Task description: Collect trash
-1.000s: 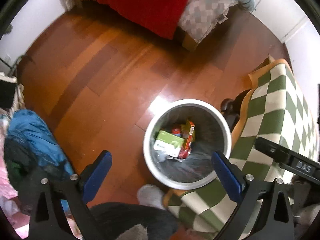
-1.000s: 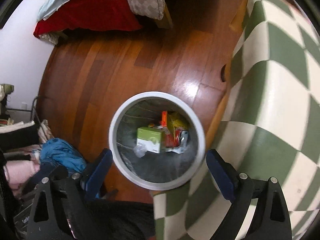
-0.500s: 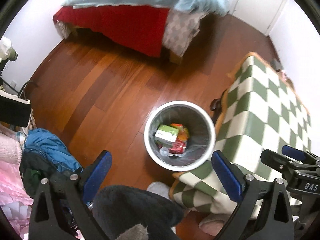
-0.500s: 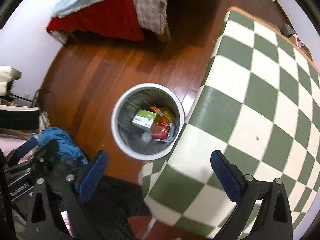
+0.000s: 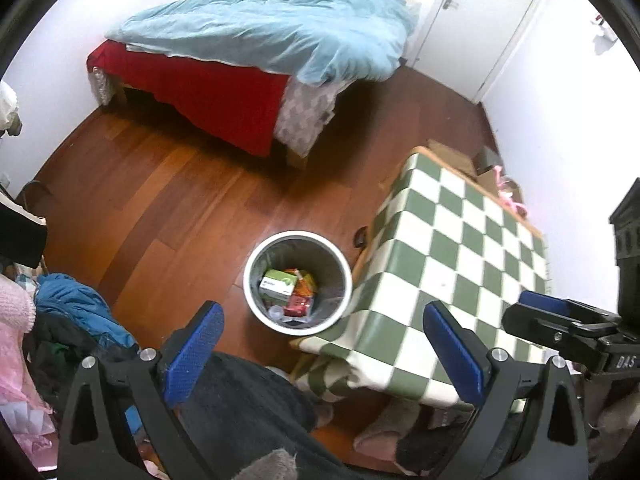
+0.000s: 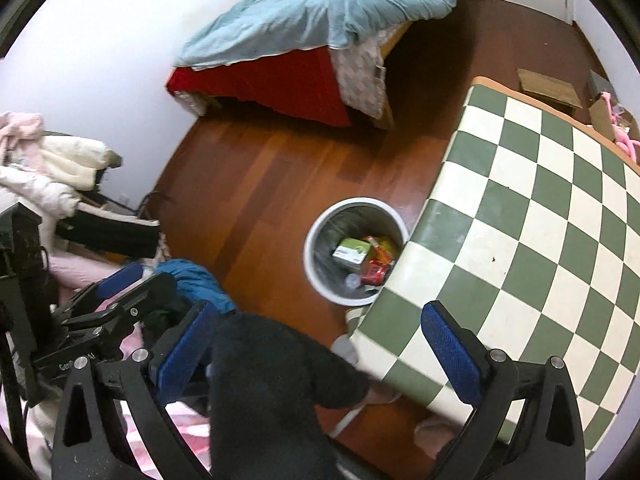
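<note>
- Glossy reddish-brown wooden plank floor (image 5: 168,184), catching a bright patch of light.
- Plain white walls (image 5: 560,92) and a white panelled door (image 5: 484,20) in the corner.
- Low bed with light blue duvet (image 5: 272,28) and red sheet (image 5: 208,92).
- Table under green-and-cream checked cloth (image 5: 452,240).

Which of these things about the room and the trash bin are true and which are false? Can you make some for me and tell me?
1. The trash bin stands on the wooden floor beside the checkered table. True.
2. The bin is empty. False: a green box and red and orange wrappers lie inside it.
3. Both tongs are open and hold nothing. True: the left tongs and the right tongs are spread wide with nothing between their blue pads.
4. The bed has a yellow blanket on top. False: the blanket is light blue, over a red sheet.
5. The checkered table is green and cream. True.
</note>
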Demonstrator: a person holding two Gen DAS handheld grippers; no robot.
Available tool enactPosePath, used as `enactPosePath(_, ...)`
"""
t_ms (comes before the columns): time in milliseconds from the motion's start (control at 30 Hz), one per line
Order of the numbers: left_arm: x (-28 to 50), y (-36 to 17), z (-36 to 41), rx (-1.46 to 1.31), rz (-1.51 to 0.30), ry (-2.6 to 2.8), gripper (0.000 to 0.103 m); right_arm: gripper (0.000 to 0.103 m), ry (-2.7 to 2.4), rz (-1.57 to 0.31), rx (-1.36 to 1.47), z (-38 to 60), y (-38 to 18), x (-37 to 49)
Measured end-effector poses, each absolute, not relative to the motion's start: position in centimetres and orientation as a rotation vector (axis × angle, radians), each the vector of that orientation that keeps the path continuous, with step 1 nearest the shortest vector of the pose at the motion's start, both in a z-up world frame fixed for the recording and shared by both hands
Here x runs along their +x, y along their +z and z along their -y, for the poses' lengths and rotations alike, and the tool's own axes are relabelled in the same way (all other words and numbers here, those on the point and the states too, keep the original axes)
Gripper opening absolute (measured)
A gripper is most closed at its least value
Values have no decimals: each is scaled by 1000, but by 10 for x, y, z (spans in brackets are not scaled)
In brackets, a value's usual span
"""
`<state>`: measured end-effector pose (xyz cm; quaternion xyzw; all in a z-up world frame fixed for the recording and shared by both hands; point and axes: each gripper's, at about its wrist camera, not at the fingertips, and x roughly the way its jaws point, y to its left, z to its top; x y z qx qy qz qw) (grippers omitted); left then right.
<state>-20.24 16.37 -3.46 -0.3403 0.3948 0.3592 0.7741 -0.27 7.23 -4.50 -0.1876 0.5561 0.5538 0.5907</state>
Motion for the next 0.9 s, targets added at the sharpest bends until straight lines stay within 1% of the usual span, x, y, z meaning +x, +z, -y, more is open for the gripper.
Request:
enactPosePath(200, -215, -3, -152, -734, -814, 749, 102, 103, 1352, -1292, -414, -53, -11, -11)
enactPosePath(367, -223, 14, -144, -733, -794, 731, 102, 103, 1392, -1293, -416, -48, 4, -18)
enactPosePath(633, -235, 24, -138, -754, -776, 713, 102, 103, 1441, -1316, -425, -47, 15, -27)
enactPosePath(900, -236, 22, -135, -763, -778, 697, 102, 103, 1459, -1327, -427, -47, 17, -31)
